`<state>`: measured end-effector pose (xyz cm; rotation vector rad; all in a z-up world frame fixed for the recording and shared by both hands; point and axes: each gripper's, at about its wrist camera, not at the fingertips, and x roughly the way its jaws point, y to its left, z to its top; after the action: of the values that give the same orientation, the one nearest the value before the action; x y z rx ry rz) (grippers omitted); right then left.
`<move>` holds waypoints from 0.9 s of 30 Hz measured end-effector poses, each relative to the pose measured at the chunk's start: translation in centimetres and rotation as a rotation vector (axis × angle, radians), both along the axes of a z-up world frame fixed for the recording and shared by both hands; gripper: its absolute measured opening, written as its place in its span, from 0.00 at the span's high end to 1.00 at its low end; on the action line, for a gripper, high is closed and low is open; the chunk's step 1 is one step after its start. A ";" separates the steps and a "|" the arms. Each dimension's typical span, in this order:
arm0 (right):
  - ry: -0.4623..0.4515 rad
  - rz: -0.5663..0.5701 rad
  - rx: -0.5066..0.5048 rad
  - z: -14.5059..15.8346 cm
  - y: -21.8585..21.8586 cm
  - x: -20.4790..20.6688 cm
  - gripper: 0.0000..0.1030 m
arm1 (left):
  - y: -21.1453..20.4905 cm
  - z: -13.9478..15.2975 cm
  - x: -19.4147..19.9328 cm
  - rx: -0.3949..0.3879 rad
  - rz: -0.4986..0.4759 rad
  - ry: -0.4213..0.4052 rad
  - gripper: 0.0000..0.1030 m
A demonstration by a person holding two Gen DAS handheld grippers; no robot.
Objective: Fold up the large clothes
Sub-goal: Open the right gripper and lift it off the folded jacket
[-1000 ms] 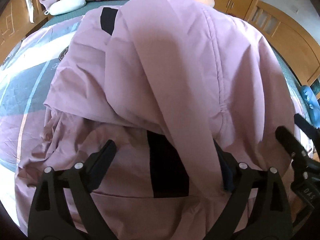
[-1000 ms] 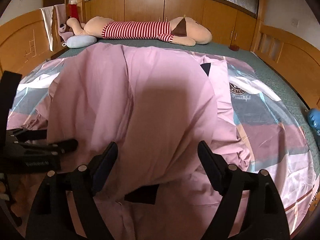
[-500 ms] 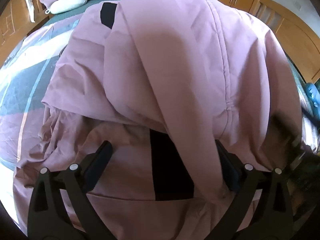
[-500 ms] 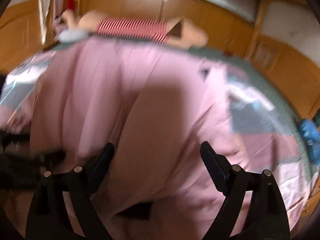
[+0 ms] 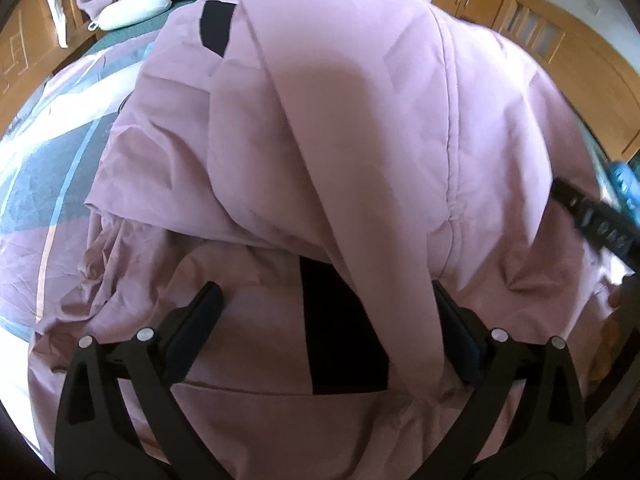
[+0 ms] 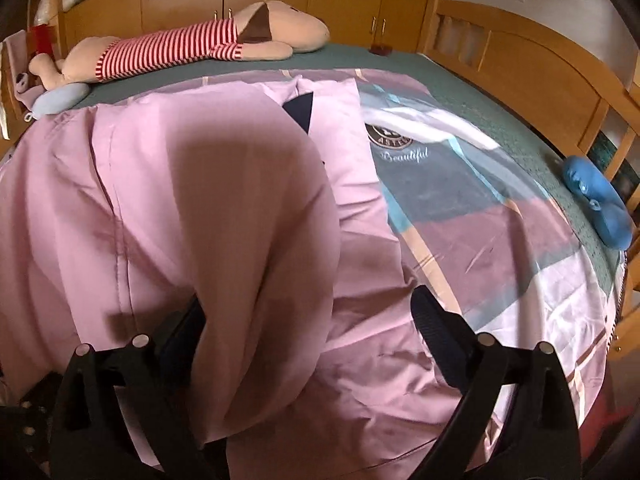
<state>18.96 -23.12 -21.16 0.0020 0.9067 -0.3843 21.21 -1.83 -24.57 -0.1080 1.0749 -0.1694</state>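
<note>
A large pink garment (image 5: 360, 128) with dark patches (image 5: 340, 328) lies on the bed, its upper layer folded over the lower one. My left gripper (image 5: 326, 312) is open just above it, jaws wide; a pink sleeve runs down by its right finger. My right gripper (image 6: 308, 320) is open, with a fold of the pink garment (image 6: 208, 200) draped over its left finger. The right gripper's black body (image 5: 600, 224) shows at the right edge of the left wrist view.
The bed has a patterned pink, blue and white cover (image 6: 460, 208) over a green mat (image 6: 500, 120). A striped plush dog (image 6: 192, 44) and a grey pillow (image 6: 56, 98) lie at the far edge. A blue plush (image 6: 600, 208) sits at the right. Wooden bed rails (image 6: 540, 60) and cupboards surround it.
Both grippers stayed open. The right gripper swung right, so more of the bed cover shows. The left gripper moved slightly closer to the garment.
</note>
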 end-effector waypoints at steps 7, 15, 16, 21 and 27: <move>0.000 -0.003 0.108 0.1 -1.4 -1.3 0.06 | 2.7 1.3 0.4 -0.058 0.033 -0.024 0.06; -0.049 0.023 0.160 1.5 -2.6 -2.4 0.06 | 4.0 0.9 0.0 -0.090 0.048 0.015 0.06; -0.093 0.049 0.170 2.2 -2.3 -3.0 0.06 | 4.3 1.2 -0.2 -0.101 0.052 0.010 0.06; -0.212 0.369 0.113 4.5 2.3 -5.8 0.06 | 5.0 2.7 -0.8 -0.106 0.055 -0.022 0.07; 0.102 0.596 0.038 -1.4 6.9 -6.0 0.06 | 5.4 2.4 -1.3 -0.095 0.056 0.014 0.06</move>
<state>12.95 -16.26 -22.56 -0.2504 0.9677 0.1895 19.90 3.61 -22.20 -0.2243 1.0769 -0.1693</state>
